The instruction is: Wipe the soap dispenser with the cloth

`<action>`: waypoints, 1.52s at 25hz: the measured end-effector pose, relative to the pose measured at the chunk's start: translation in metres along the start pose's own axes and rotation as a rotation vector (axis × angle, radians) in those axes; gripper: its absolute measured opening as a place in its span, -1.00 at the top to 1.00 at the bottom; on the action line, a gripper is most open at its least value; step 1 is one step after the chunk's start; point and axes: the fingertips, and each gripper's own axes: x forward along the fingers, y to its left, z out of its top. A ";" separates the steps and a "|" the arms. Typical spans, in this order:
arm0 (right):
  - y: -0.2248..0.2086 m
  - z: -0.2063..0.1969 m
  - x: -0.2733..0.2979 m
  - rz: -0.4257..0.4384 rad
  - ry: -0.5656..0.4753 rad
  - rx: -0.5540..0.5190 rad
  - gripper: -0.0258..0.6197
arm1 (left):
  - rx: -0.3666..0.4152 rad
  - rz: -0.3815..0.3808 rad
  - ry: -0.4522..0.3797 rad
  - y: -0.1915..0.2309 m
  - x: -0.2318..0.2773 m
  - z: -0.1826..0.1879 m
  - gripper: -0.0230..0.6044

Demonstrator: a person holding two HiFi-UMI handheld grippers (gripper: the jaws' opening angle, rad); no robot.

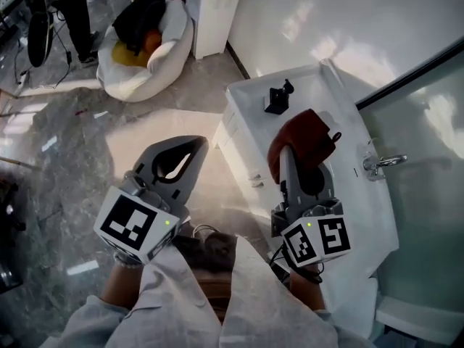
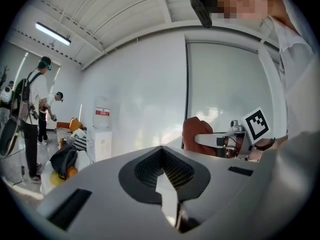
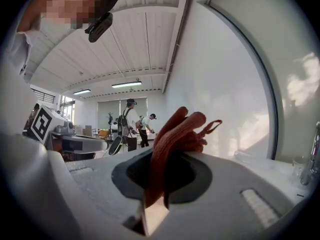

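My right gripper (image 1: 285, 153) is shut on a rust-red cloth (image 1: 304, 133) and holds it over the white counter (image 1: 319, 85). In the right gripper view the cloth (image 3: 177, 129) stands bunched up out of the shut jaws (image 3: 162, 176). A small black soap dispenser (image 1: 278, 98) stands at the counter's far end, apart from the cloth. My left gripper (image 1: 194, 147) hangs over the floor to the left of the counter, shut with nothing in it (image 2: 161, 156). The left gripper view shows the cloth (image 2: 192, 131) too.
A chrome tap (image 1: 382, 162) sits at the counter's right side, against a glass pane (image 1: 435, 143). A white beanbag (image 1: 148, 67) with a dark bag on it lies on the floor far left, next to a white cabinet (image 1: 217, 9). People (image 3: 131, 121) stand far off.
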 end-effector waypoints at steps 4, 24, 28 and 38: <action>0.001 0.005 0.024 -0.077 -0.004 0.013 0.75 | 0.011 -0.063 0.010 0.030 0.011 0.005 0.91; -0.004 -0.002 0.069 -0.422 0.018 0.049 0.75 | -0.040 -0.387 0.096 0.087 0.067 0.002 0.91; -0.013 -0.008 0.066 -0.474 0.050 0.003 0.75 | 0.021 -0.431 0.072 0.088 0.080 0.001 0.91; -0.071 -0.026 0.072 -0.541 0.185 -0.161 0.75 | 0.019 -0.494 0.071 0.076 0.114 0.000 0.91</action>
